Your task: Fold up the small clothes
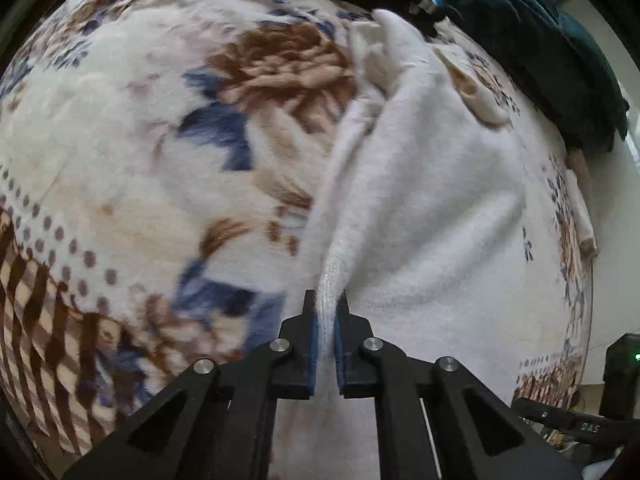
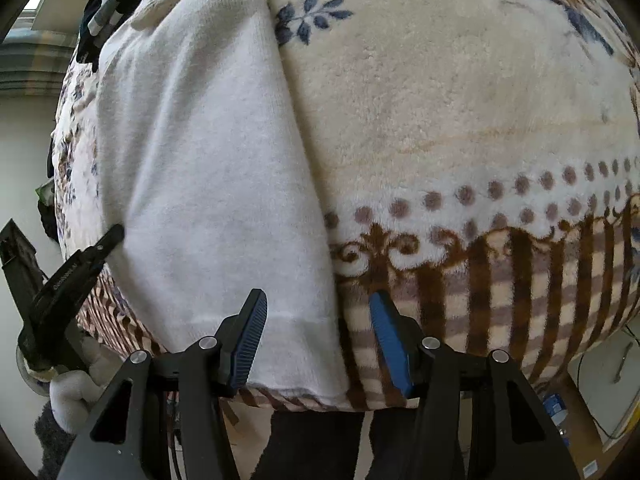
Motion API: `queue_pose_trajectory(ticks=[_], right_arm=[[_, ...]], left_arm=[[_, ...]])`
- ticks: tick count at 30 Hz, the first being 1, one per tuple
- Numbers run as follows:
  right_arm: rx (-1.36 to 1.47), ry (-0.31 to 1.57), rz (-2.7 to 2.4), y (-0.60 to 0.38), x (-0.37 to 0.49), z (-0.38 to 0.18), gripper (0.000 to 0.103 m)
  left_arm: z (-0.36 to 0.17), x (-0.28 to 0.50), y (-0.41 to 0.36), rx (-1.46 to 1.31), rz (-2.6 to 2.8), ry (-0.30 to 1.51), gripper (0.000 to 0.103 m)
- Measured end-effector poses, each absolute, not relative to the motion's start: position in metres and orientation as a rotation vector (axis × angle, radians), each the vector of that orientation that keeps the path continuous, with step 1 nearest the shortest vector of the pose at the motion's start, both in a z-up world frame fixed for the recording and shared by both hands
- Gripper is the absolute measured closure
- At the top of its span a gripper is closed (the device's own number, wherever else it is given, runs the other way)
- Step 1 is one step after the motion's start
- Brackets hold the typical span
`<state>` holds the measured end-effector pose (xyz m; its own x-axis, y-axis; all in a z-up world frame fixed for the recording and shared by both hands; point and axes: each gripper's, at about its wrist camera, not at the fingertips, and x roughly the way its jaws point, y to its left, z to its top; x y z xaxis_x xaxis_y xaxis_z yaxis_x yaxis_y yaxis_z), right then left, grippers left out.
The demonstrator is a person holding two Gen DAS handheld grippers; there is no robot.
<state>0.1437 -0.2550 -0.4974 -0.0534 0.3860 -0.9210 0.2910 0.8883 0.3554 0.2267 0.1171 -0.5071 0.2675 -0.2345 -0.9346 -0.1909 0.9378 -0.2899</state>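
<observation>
A white fleecy garment [image 1: 432, 208] lies lengthwise on a floral blanket [image 1: 132, 120]. My left gripper [image 1: 326, 300] is shut on the garment's ribbed edge, which bunches up between the blue pads. In the right wrist view the same white garment [image 2: 208, 168] stretches away from the near edge of the blanket [image 2: 460, 104]. My right gripper [image 2: 318, 308] stands open over the garment's near right corner, its left pad above the cloth and its right pad above the blanket. The left gripper's black body [image 2: 68, 268] shows at the garment's left side.
Dark teal cloth [image 1: 540, 40] is piled at the far right of the blanket. A beige garment [image 1: 476, 88] lies beyond the white one. Striped dark clothes [image 2: 112, 4] sit at the far end. The blanket's striped border [image 2: 520, 292] marks the near edge, with dark trousers [image 2: 316, 444] below it.
</observation>
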Motion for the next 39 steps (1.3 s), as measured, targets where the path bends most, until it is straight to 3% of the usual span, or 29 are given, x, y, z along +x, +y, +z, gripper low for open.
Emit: queue_pose_trajectory(ticks=[3,5,7,9,14,19,24,30,32,34,35,36,37,38,39], right_arm=[[0.537,1.661,0.089,-0.246,0.143,-0.502,0.046],[0.563,1.668,0.091,-0.248,0.141,-0.504,0.046],[0.597,1.675,0.101,-0.251,0.136,-0.505,0.046],[0.631,1.692,0.114,-0.255,0.128,-0.503,0.046],[0.716,1.766,0.141,-0.265,0.092,-0.510,0.046],[0.779,1.754,0.110,-0.270,0.078,-0.535,0.046],[0.776,1.654,0.107,-0.267,0.087,-0.535,0.046],[0.816,1.712,0.142,-0.251,0.099,-0.559,0.043],[0.853,1.714,0.166,-0.251,0.101,-0.561,0.043],[0.883,1.722,0.212,-0.250,0.101,-0.562,0.044],[0.893,1.726,0.229,-0.250,0.101,-0.562,0.046],[0.909,1.733,0.250,-0.248,0.100,-0.564,0.057],[0.918,1.739,0.258,-0.243,0.101,-0.565,0.081],[0.923,1.743,0.261,-0.242,0.099,-0.566,0.091],[0.935,1.738,0.263,-0.240,0.099,-0.566,0.091]], left_arm=[[-0.520,0.226,0.128,-0.468,-0.054,1.362,0.093],[-0.513,0.225,0.120,-0.440,-0.093,1.366,0.082],[-0.500,0.216,0.113,-0.464,-0.150,1.369,0.047],[-0.487,0.200,0.110,-0.515,-0.211,1.357,0.030],[-0.499,0.158,0.104,-0.542,-0.206,1.451,0.023],[-0.545,0.143,0.100,-0.616,-0.118,1.558,0.023],[-0.541,0.142,0.084,-0.522,-0.111,1.531,0.023],[-0.547,0.146,0.080,-0.539,-0.126,1.512,0.023],[-0.539,0.135,0.089,-0.524,-0.139,1.485,0.035],[-0.533,0.129,0.088,-0.512,-0.161,1.468,0.066],[-0.532,0.129,0.085,-0.512,-0.171,1.467,0.073],[-0.530,0.129,0.083,-0.520,-0.180,1.463,0.080],[-0.528,0.130,0.082,-0.525,-0.184,1.458,0.082],[-0.525,0.130,0.082,-0.532,-0.186,1.455,0.084],[-0.521,0.130,0.085,-0.541,-0.184,1.450,0.086]])
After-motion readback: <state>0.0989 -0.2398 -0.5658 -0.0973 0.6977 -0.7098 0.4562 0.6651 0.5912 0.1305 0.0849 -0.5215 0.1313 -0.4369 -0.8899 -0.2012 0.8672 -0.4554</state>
